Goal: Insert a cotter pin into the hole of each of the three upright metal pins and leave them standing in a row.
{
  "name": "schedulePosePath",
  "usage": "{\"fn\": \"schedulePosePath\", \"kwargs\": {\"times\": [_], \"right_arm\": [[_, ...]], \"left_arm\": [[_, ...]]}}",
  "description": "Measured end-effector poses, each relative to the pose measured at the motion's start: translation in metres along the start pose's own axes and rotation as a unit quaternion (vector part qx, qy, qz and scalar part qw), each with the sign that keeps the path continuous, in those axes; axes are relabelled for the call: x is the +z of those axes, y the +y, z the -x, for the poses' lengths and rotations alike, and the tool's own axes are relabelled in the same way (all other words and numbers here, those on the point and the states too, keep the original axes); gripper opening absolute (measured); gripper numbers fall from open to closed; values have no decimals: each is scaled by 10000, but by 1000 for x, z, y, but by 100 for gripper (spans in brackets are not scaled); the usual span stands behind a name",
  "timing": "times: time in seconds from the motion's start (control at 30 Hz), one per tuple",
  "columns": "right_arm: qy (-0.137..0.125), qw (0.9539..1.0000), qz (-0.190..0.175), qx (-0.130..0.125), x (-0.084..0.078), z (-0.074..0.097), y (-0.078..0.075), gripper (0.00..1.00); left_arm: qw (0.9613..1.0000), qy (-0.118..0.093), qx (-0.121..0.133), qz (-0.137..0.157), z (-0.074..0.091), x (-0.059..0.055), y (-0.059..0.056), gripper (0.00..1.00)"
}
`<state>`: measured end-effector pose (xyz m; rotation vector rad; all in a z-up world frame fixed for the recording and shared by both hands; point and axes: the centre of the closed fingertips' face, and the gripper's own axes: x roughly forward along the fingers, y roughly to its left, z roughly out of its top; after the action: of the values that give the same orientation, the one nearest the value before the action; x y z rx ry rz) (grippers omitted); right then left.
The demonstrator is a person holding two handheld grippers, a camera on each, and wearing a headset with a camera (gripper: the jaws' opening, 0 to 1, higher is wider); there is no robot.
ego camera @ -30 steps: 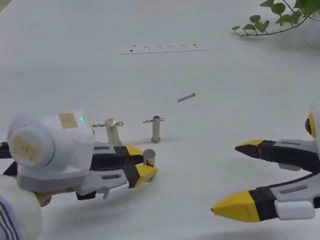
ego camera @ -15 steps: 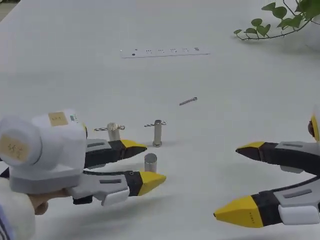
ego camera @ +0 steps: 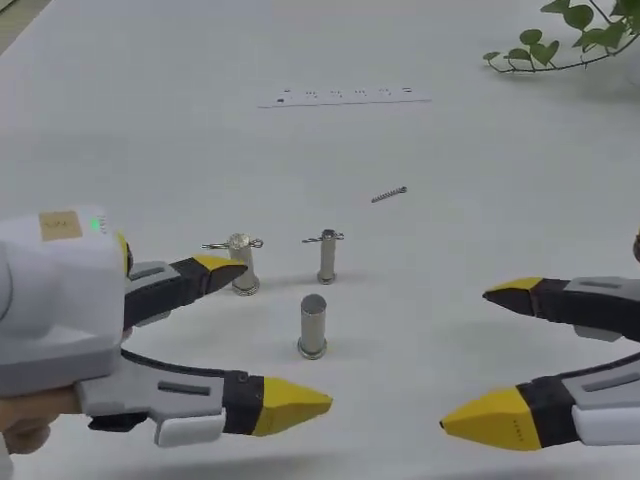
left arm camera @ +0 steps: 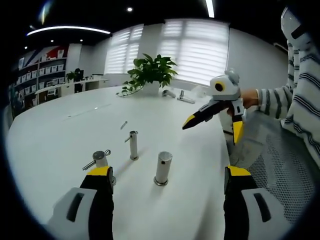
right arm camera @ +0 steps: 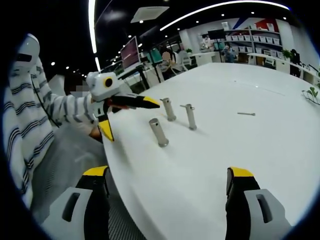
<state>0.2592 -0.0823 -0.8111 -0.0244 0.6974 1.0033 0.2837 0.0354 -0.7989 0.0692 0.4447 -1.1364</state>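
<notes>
left gripper (ego camera: 277, 335): lets go of the bare pin (ego camera: 312, 322), gapes wide, empty; leaves it upright, ready for the loose cotter pin (ego camera: 389, 194) far right.

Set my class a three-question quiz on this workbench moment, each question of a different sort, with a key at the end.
1. Multiple choice: how many of the three metal pins already carry a cotter pin? A one, B two, C three.
2. True or false: the loose cotter pin lies flat on the table, beyond the pins, and neither gripper holds it.
3. Fill in: the jaws of the left gripper and the right gripper both stand ___.

Key: 1 B. 2 true. 3 open.
</notes>
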Motion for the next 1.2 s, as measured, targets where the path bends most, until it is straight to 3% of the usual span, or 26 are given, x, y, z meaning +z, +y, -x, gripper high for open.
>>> {"fn": "schedulePosePath", "kwargs": {"times": [0.1,0.17,0.53,0.67,0.87,1.2], "right_arm": [[17,10000,8,11,0,-1,0,98],[25,10000,12,18,0,-1,0,98],[148,9997,213,29,10,3,-6,98],[320,9986,414,26,14,6,-13,98],[659,9955,680,26,25,11,-28,95],[1037,9873,1191,162,49,9,-53,94]], "left_arm": [[9999,-98,69,81,6,3,1,98],[9991,-183,293,239,8,5,7,99],[9986,-45,335,417,16,-5,4,99],[9974,-137,356,605,20,-7,3,99],[9957,-182,548,726,28,-12,8,99],[9941,-163,599,890,31,-25,7,99]]}}
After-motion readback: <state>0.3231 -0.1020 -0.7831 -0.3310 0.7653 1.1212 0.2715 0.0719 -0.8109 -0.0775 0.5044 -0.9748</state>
